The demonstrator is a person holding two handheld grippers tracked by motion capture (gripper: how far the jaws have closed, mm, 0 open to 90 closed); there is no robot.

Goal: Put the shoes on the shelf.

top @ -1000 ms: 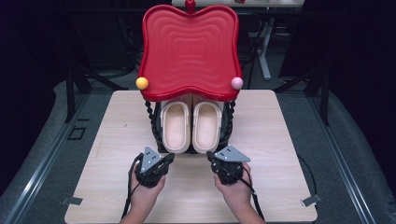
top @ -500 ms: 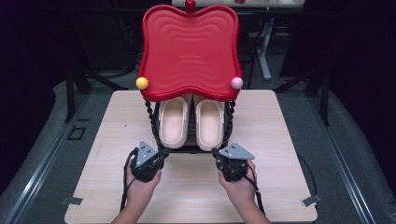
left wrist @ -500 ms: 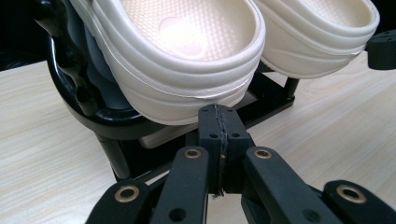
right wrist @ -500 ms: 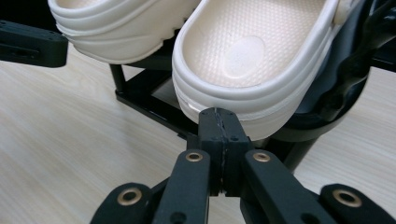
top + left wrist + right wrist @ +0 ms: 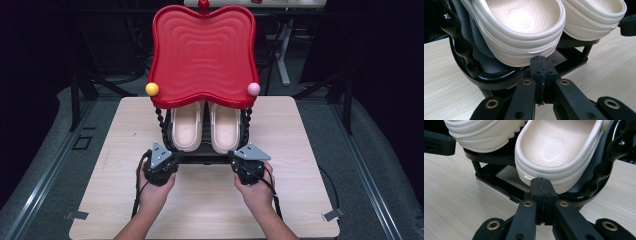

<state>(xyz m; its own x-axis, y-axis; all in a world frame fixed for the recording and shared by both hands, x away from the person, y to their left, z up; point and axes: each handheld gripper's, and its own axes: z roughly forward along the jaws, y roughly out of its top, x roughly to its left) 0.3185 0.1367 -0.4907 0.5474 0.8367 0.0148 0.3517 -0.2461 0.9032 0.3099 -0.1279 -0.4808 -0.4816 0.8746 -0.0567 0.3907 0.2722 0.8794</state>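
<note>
A pair of cream slippers lies side by side on the lower shelf of a black rack (image 5: 161,125): the left slipper (image 5: 187,127) and the right slipper (image 5: 225,129). My left gripper (image 5: 173,157) is shut and empty. In the left gripper view its tips (image 5: 541,65) sit just under the heel of the left slipper (image 5: 519,25), at the rack's front rim (image 5: 494,76). My right gripper (image 5: 236,157) is also shut. Its tips (image 5: 541,187) almost touch the heel of the right slipper (image 5: 556,147).
A wavy red tray top (image 5: 202,50) crowns the rack and overhangs the slippers, with a yellow ball (image 5: 152,89) and a pink ball (image 5: 253,89) at its front corners. The rack stands on a light wooden table (image 5: 125,130); dark floor and chair legs lie beyond.
Both grippers have moved forward towards the rack's front and a little apart, so each now points straight at a slipper heel. The slippers and the rack have not moved.
</note>
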